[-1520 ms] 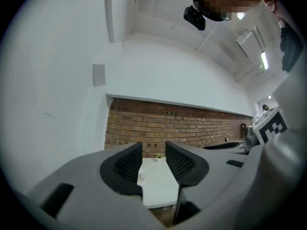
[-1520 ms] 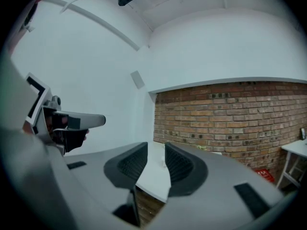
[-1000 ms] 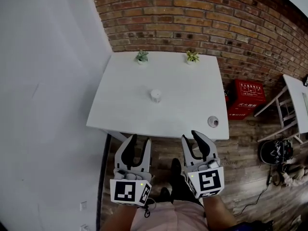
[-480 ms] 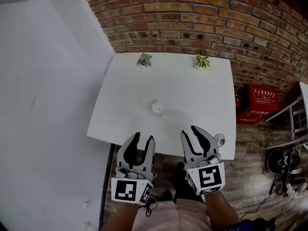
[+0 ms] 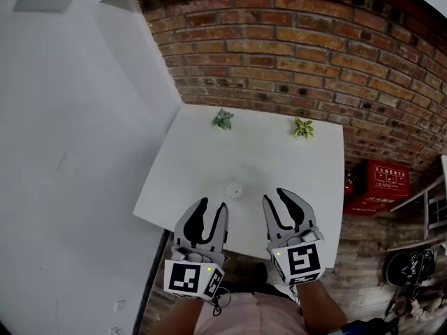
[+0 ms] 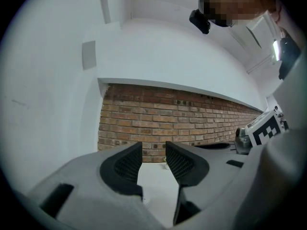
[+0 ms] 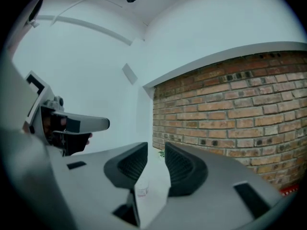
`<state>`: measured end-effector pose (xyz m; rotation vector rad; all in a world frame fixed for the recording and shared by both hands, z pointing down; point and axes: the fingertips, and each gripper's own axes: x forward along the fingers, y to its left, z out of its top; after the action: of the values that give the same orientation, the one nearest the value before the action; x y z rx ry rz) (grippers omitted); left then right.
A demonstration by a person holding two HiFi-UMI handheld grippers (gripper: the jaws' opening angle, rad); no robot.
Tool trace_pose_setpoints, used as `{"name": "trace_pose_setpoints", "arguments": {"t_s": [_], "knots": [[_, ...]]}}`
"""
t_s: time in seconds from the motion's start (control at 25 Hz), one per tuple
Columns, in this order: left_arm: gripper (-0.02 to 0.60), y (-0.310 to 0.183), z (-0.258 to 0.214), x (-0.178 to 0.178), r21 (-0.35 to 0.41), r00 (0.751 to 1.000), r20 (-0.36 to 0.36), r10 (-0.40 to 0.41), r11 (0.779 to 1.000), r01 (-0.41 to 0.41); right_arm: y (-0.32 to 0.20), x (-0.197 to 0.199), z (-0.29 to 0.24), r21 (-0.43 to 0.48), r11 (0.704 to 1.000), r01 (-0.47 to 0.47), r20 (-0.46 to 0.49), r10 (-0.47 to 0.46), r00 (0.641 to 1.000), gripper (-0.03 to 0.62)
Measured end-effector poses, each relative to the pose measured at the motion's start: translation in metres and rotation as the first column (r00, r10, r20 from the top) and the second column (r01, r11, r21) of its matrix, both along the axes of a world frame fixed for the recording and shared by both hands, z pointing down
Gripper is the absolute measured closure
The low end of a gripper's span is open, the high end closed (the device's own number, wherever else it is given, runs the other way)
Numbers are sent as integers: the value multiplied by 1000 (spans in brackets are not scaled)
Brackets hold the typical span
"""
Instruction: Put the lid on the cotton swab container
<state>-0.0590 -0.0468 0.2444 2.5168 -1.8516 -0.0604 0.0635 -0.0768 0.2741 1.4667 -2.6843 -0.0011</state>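
The cotton swab container (image 5: 234, 189), a small white tub, stands near the front middle of the white table (image 5: 279, 159). In the right gripper view it shows low between the jaws as the container (image 7: 142, 189). My left gripper (image 5: 211, 211) hovers over the table's near edge, just left of and nearer than the container, open and empty. My right gripper (image 5: 276, 201) is open and empty to the container's right. The lid is hidden from every view. The left gripper view shows bare table (image 6: 154, 188) between the left gripper's (image 6: 153, 159) jaws.
Two small potted plants (image 5: 223, 119) (image 5: 303, 128) stand at the table's far edge against the brick wall (image 5: 293, 54). A white wall (image 5: 70, 152) runs along the left. A red crate (image 5: 383, 181) and a white chair (image 5: 434, 202) are on the wooden floor at right.
The view has moved toward the table. Both grippers now reach over its near edge, closer to the container. The lid seen at the front right corner is now hidden behind the right gripper.
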Motion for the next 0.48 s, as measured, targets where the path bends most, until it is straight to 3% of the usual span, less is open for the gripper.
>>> {"name": "trace_pose_setpoints", "arguments": {"t_s": [0.24,0.48], "knots": [[420,-12,-12,-13,30,999,-21,-34,999,34,-15,-17,-14,40,998,54,-18,-53,998,476],[410,-29,-3,-33,6,997,-71,-27,1000,28,-30,-37,-3,18,997,72,-31,-72,997,474]]}}
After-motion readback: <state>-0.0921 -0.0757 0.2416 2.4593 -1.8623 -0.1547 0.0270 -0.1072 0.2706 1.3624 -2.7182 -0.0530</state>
